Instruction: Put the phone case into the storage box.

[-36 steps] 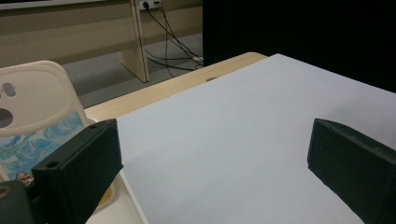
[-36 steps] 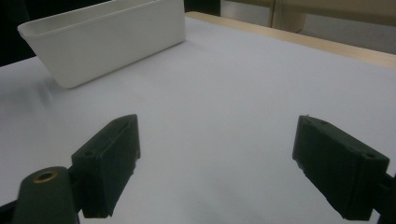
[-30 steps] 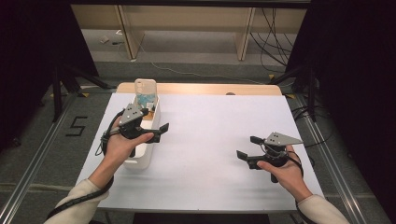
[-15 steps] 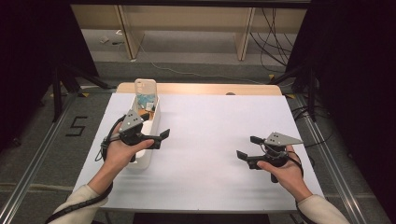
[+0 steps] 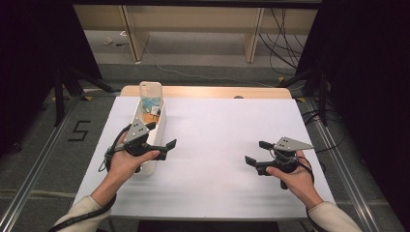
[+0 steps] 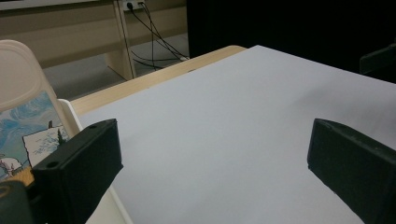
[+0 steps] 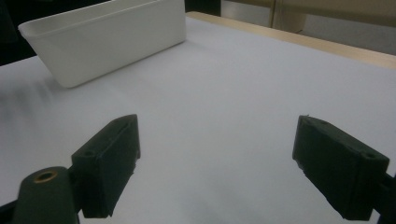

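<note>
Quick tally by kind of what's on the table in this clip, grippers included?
White bin: 1
Phone case standing in the bin: 1
Grippers, left gripper and right gripper, both open and empty: 2
Smaller items in the bin: too small to count
Total: 4

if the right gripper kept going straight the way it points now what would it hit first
Probably the white bin: the right gripper points across bare white table cover toward it, jaws open with nothing between them. Depth is unclear, so it might pass the bin's near end.
</note>
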A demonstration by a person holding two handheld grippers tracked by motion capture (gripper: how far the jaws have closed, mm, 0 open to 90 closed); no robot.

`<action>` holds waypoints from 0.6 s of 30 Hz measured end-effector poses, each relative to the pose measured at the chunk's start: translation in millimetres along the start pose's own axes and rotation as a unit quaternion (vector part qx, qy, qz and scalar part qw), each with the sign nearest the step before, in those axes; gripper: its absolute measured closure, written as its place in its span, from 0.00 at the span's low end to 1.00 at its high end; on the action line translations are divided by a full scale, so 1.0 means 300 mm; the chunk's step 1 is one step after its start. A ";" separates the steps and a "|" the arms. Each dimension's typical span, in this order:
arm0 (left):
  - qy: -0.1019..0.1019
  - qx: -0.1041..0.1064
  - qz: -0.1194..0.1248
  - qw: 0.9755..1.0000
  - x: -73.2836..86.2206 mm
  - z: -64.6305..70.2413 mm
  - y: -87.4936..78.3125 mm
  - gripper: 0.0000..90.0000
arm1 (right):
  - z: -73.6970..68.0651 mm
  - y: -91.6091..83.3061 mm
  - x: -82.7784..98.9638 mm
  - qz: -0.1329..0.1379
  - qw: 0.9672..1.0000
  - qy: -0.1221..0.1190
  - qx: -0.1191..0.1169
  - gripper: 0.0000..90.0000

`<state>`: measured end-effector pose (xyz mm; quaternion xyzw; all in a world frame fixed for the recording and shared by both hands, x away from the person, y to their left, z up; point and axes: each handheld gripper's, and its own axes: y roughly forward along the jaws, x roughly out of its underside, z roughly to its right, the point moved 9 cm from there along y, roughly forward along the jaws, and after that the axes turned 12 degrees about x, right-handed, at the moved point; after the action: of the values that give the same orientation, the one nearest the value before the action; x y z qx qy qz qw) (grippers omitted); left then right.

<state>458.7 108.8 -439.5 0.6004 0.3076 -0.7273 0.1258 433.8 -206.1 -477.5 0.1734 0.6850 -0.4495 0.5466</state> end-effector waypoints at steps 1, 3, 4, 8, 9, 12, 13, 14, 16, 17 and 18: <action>0.000 0.000 0.000 1.000 0.003 0.001 -0.001 0.03 | 0.000 0.000 0.000 0.000 1.000 0.000 0.000 0.18; 0.001 0.001 0.000 1.000 0.007 0.004 -0.002 0.03 | 0.000 0.000 0.000 0.000 1.000 0.000 0.000 0.18; 0.000 0.001 0.000 1.000 0.008 0.006 -0.003 0.03 | 0.000 0.000 0.000 0.000 1.000 0.000 0.000 0.18; 0.001 0.003 0.000 1.000 0.015 0.013 -0.006 0.03 | -0.001 0.000 0.000 0.000 1.000 0.000 0.000 0.18; 0.002 0.004 0.000 1.000 0.016 0.015 -0.007 0.03 | 0.000 0.000 0.000 0.000 1.000 0.000 0.000 0.18; 0.005 0.006 -0.001 1.000 0.020 0.023 -0.008 0.03 | -0.001 0.000 0.000 0.000 1.000 0.000 0.000 0.18; 0.005 0.005 -0.002 1.000 0.022 0.026 -0.008 0.03 | -0.001 0.000 0.000 0.000 1.000 0.000 0.000 0.18; 0.006 0.005 -0.002 1.000 0.023 0.028 -0.009 0.03 | -0.001 0.000 0.000 0.000 1.000 0.000 0.000 0.18; 0.006 0.008 -0.002 1.000 0.025 0.033 -0.008 0.03 | -0.001 0.000 0.000 0.000 1.000 0.000 0.000 0.18; 0.007 0.007 -0.003 1.000 0.027 0.034 -0.008 0.03 | 0.000 0.001 0.000 0.000 1.000 0.000 0.000 0.18; 0.007 0.007 -0.004 1.000 0.028 0.035 -0.008 0.03 | 0.000 0.001 0.000 0.000 1.000 0.000 0.000 0.18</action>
<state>447.1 105.9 -445.8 0.6053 0.3059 -0.7255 0.1170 434.0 -206.0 -477.4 0.1733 0.6847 -0.4495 0.5469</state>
